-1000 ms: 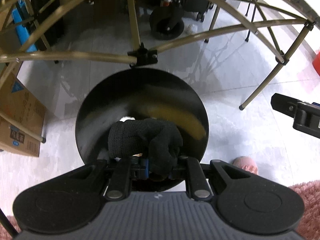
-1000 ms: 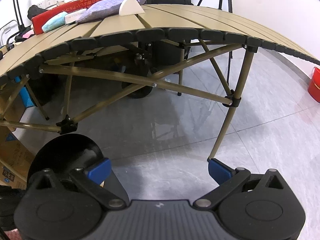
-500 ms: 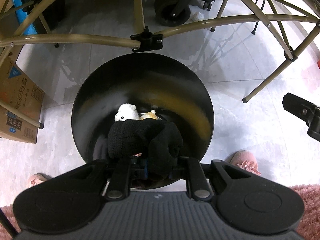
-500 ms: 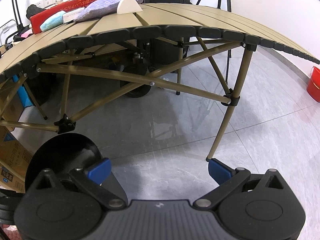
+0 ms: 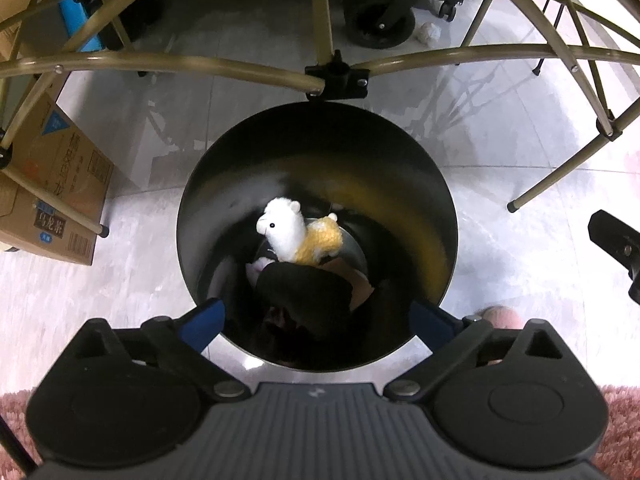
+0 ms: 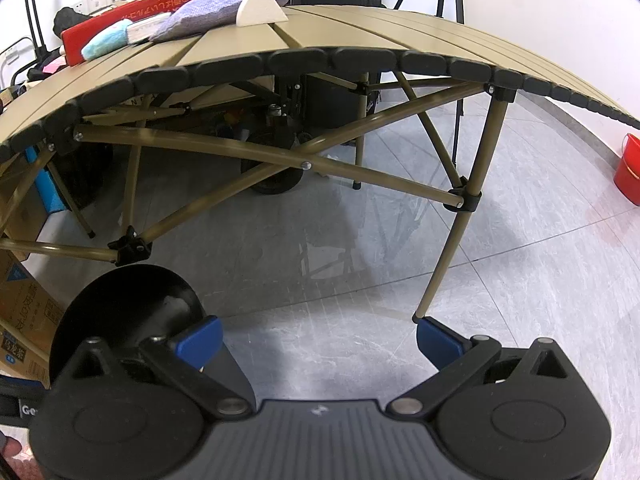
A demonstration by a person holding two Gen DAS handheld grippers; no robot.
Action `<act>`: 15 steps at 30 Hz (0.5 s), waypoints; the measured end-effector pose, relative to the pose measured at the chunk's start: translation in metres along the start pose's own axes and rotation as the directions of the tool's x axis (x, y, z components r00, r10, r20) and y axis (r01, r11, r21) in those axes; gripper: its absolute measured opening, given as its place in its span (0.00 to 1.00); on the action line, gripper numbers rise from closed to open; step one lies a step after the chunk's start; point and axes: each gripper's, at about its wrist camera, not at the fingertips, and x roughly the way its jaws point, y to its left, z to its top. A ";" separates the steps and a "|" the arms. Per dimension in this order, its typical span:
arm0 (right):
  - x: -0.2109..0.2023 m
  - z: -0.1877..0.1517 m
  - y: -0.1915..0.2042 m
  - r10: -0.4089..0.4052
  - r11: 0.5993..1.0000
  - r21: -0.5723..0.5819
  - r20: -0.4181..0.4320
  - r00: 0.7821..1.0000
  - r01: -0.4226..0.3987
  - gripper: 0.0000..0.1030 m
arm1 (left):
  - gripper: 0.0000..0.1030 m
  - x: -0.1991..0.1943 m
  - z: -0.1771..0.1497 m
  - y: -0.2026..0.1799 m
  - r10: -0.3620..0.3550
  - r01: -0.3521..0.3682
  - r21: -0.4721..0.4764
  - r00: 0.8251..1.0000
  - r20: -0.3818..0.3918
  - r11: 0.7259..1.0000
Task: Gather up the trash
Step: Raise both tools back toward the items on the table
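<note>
The left gripper [image 5: 316, 322] hangs over the round black metal bin [image 5: 432, 184], jaws spread wide and holding nothing. Inside lie a dark knitted glove [image 5: 308, 292] and, beyond it, a white-and-yellow plush alpaca [image 5: 296, 232]. The right gripper [image 6: 318, 338], jaws also apart, faces the tan slatted folding bench [image 6: 360, 36].

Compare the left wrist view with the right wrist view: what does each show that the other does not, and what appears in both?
Only the left wrist view looks down into the black bin, showing the alpaca plush and a black glove inside, under the open left tool. Only the right wrist view shows the tabletop with its red box and purple pouch, a red bucket, and the open, empty right tool. Both show the bin, the table frame and the cardboard box.
</note>
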 end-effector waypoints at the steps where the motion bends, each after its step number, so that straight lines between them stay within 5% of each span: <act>1: 0.000 0.000 0.000 0.000 1.000 0.000 0.000 1.000 0.000 1.00 | 0.98 0.000 0.000 0.000 0.001 -0.001 0.003 1.000 -0.004 1.000; 15: 0.000 0.000 0.001 0.000 1.000 -0.001 -0.001 1.000 0.000 1.00 | 0.99 -0.001 -0.005 -0.002 -0.010 0.011 0.019 0.998 -0.057 1.000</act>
